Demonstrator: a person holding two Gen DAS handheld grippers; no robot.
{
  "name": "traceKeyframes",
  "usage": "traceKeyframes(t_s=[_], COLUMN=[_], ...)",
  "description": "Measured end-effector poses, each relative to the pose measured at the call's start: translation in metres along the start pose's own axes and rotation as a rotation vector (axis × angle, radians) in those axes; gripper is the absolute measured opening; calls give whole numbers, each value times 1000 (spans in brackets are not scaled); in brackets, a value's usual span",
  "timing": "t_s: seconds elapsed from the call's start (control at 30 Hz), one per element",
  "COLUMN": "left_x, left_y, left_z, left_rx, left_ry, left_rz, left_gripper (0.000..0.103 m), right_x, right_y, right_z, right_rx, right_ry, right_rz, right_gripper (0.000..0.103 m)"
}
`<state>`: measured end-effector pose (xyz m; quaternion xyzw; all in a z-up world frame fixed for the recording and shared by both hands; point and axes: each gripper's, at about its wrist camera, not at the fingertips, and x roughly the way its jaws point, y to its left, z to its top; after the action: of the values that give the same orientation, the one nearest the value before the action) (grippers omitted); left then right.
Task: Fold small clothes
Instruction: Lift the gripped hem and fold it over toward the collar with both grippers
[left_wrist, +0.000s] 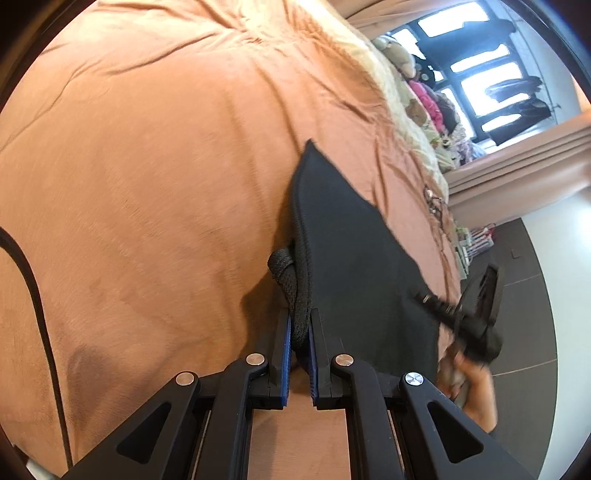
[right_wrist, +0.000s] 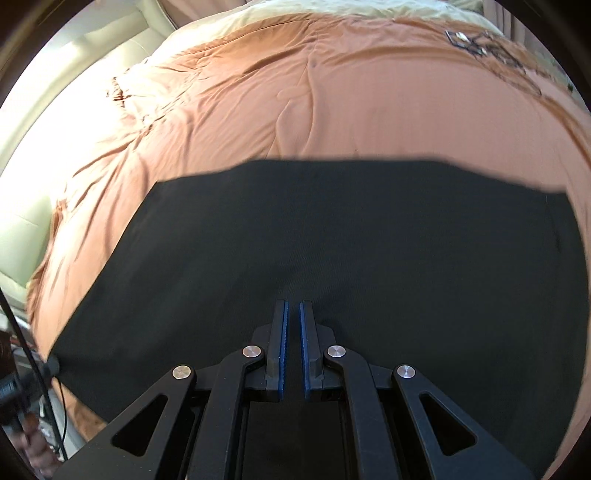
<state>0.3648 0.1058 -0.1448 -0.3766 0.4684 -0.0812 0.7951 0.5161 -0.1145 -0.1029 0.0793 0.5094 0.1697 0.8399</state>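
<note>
Black garment (left_wrist: 354, 251) is hanging right of frame center over the orange bedspread (left_wrist: 147, 166). Left gripper (left_wrist: 301, 325) is clamping its thick rolled hem. Right gripper (right_wrist: 293, 314) is closed, apparently empty, over the cloth. Fabric looks light, limp; corners and hems are offering the best hold.

The bedspread (left_wrist: 166, 166) is a plain terracotta orange with faint darker patches toward the lower left of the left wrist view; a dark line motif (right_wrist: 480, 44) is stitched on it at the upper right of the right wrist view. Along its far edge runs a pale cream border (right_wrist: 332, 9). The garment (right_wrist: 314, 240) is plain black with a fine ribbed weave, and its rolled hem (left_wrist: 295, 295) is black too. Both the left gripper (left_wrist: 300, 325) and the right gripper (right_wrist: 293, 314) are black with blue pads and silver rivets. A black cable (left_wrist: 37, 295) crosses the left edge. The curtain (left_wrist: 517, 166) at the right is beige.
</note>
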Motion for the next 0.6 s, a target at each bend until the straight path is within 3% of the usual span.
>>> traceKeyframes(t_s=[0.33, 0.6], left_x=[-7, -3], left_y=[-54, -102], left_z=[10, 12], left_rx=[86, 179], left_ry=[-27, -32], left_rz=[-24, -20], left_gripper=[8, 8], right_x=[-17, -33], right_y=[2, -4], right_z=[-87, -127], right_rx=[4, 37], right_ry=[-27, -71], right_rz=[49, 97], right_gripper=[3, 3])
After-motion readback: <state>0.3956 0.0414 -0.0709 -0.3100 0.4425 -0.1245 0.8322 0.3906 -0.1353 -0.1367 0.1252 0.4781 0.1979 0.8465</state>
